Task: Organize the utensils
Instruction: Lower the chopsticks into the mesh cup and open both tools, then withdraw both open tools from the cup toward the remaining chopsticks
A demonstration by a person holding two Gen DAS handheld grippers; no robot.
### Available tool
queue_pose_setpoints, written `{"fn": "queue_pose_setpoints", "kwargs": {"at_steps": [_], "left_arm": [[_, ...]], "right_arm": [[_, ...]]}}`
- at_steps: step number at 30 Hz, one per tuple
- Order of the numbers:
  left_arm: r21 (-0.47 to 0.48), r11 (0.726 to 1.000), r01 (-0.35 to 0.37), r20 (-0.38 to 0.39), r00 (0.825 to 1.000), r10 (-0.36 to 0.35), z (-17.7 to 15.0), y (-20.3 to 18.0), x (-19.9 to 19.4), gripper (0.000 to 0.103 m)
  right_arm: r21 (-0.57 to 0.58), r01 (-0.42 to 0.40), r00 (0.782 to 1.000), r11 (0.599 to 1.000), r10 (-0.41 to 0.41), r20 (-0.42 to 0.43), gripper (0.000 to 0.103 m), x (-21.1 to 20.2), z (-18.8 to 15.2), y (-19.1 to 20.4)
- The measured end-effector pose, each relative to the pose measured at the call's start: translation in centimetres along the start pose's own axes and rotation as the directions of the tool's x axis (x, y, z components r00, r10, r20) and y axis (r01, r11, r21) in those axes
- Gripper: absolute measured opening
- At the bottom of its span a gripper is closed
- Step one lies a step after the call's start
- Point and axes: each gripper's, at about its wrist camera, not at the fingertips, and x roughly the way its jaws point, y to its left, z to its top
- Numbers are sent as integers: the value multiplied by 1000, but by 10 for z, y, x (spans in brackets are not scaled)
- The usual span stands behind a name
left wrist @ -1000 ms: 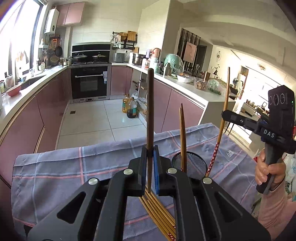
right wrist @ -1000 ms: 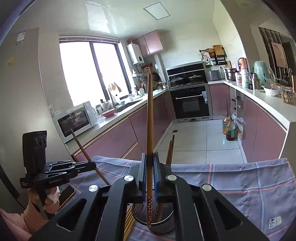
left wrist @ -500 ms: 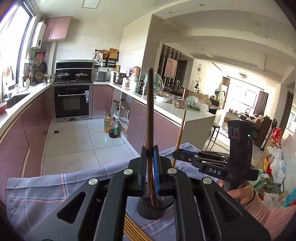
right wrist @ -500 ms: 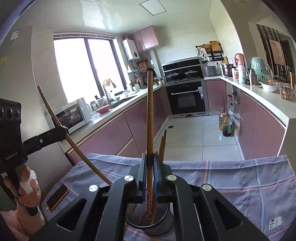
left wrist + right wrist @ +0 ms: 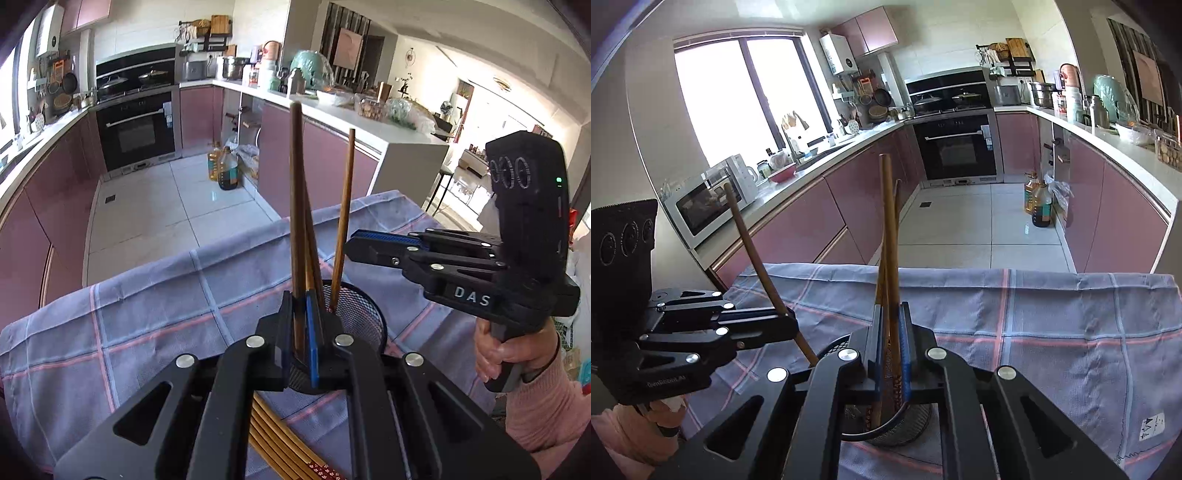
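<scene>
A black mesh holder (image 5: 364,314) stands on the checked cloth and has a few brown chopsticks (image 5: 313,254) leaning in it. My left gripper (image 5: 301,301) is shut on a dark brown chopstick (image 5: 295,184), which rises steeply just beside the holder's rim (image 5: 831,345). In the right wrist view that chopstick (image 5: 753,251) leans left from the left gripper (image 5: 788,326). My right gripper (image 5: 890,314) hovers over the holder (image 5: 916,417) with a lighter chopstick (image 5: 888,229) between its pads. That chopstick's patterned lower end is inside the holder. The right jaws are opening slightly.
Several more chopsticks (image 5: 280,443) lie flat on the blue-grey cloth (image 5: 147,314) under my left gripper. The table's far edge drops to a tiled kitchen floor (image 5: 979,225). A hand in a pink sleeve (image 5: 517,354) grips the right tool.
My left gripper carried its chopstick down and over to the holder, close to the right gripper. The right gripper sank, and its chopstick went deeper into the holder.
</scene>
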Motion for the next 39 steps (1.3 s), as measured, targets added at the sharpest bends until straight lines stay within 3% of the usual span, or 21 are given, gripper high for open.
{"fn": "queue_pose_setpoints", "kwargs": {"at_steps": [3,9,15,19,26,30,39], "left_arm": [[-38,999,-8,-13,1000,8,6,13,14,19],[-77,997,-8,41,999,11,2,27,8,28],[-109,992,-56,153,986,73,-26,39,-29,48],[-130,987,-93,172,978,115,-55,47,-45,55],[-157,968,-197,95,972,213,-113,58,-39,65],[-170,960,-222,24,973,230,-141,62,-25,66],[-165,959,-228,-52,974,223,-170,56,-6,66]], "right_arm": [[26,3,1000,1000,-3,7,17,3,0,-4],[20,-6,1000,1000,5,27,24,-3,-3,-4],[-51,-32,997,998,36,71,37,-27,-17,20],[-134,-71,994,988,82,77,44,-42,-37,47],[-146,-125,991,981,117,-65,48,-15,-84,68],[-109,-101,985,989,83,-154,48,12,-108,70],[-109,-54,977,992,30,-212,48,29,-129,79]]}}
